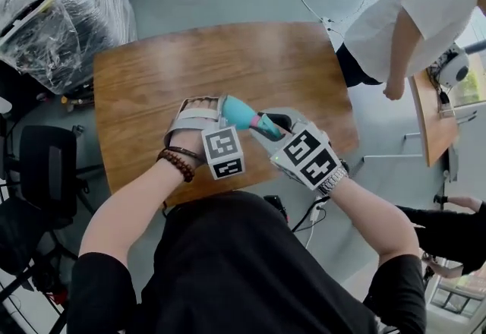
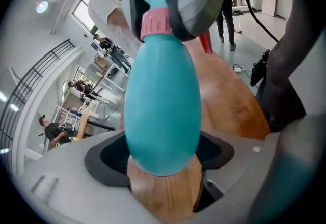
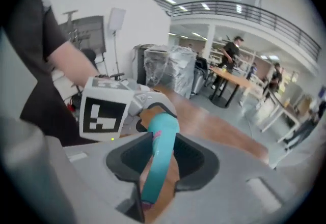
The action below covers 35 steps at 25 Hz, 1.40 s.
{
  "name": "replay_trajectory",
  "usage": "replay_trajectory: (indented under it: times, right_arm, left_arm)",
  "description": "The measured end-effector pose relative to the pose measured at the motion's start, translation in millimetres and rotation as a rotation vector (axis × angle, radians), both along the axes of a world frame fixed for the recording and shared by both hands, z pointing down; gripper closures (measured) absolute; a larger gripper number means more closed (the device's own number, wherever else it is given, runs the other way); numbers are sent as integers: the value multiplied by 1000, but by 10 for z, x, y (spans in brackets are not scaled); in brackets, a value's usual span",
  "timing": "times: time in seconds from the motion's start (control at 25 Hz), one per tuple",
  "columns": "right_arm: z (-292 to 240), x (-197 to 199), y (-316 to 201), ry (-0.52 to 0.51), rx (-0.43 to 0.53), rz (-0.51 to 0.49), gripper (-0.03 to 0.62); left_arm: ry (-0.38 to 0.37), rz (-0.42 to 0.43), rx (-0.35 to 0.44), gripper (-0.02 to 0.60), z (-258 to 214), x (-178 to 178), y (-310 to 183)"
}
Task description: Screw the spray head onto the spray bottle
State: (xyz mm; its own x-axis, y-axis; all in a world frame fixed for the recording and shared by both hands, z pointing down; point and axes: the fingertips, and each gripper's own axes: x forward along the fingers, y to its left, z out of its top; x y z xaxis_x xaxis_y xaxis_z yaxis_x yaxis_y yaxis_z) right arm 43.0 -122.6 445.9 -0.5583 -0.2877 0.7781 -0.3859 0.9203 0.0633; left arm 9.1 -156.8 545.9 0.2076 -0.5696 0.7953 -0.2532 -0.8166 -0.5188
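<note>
Above the desk (image 1: 152, 74), my left hand-held gripper (image 1: 220, 114) clamps the spray bottle (image 2: 160, 111); just right of it, my right hand-held gripper (image 1: 273, 124) grips the spray head (image 3: 159, 151). I'd keep threads square, twisting gently.

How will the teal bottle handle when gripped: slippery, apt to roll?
The spray bottle is smooth and egg-shaped, so it may slip or twist in the left gripper. Laid on the table, it would likely roll. It looks like light, stiff plastic; contents can't be seen.
</note>
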Motion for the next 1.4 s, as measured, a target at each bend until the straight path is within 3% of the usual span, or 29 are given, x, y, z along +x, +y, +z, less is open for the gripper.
replay_trajectory:
  times: [0.12,0.36,0.52,0.68,0.84,0.92,1.08,1.16,1.24,1.4]
  right_arm:
    - [48,44,-81,-118,-159,224,474]
    - [191,113,-167,-430,-564,665,473]
    - [261,124,-169,-498,-674,797,473]
    - [264,121,-166,-507,-674,798,470]
    - [181,98,-172,-503,-649,749,367]
    - [115,132,-192,-500,-614,724,347]
    - [-169,244,-285,-449,-408,587,333]
    - [-392,244,-285,-405,-246,426,333]
    - [-600,222,-216,-309,-44,197,335]
    - [-729,216,51,79,384,-322,335]
  left_arm:
    - [-14,-22,23,176,27,-23,-32]
    - [-62,-53,57,176,106,-78,-65]
    - [-71,-60,57,176,172,-84,-61]
    - [-34,-60,17,175,232,-48,-15]
    - [-4,-54,-15,175,275,-22,20]
    - [6,-57,-32,175,296,-29,31]
    - [29,-57,-70,174,320,-56,37]
    - [43,-40,-96,173,335,-52,60]
    - [60,-10,-128,173,349,-37,101]
    - [71,57,-168,173,349,-40,162]
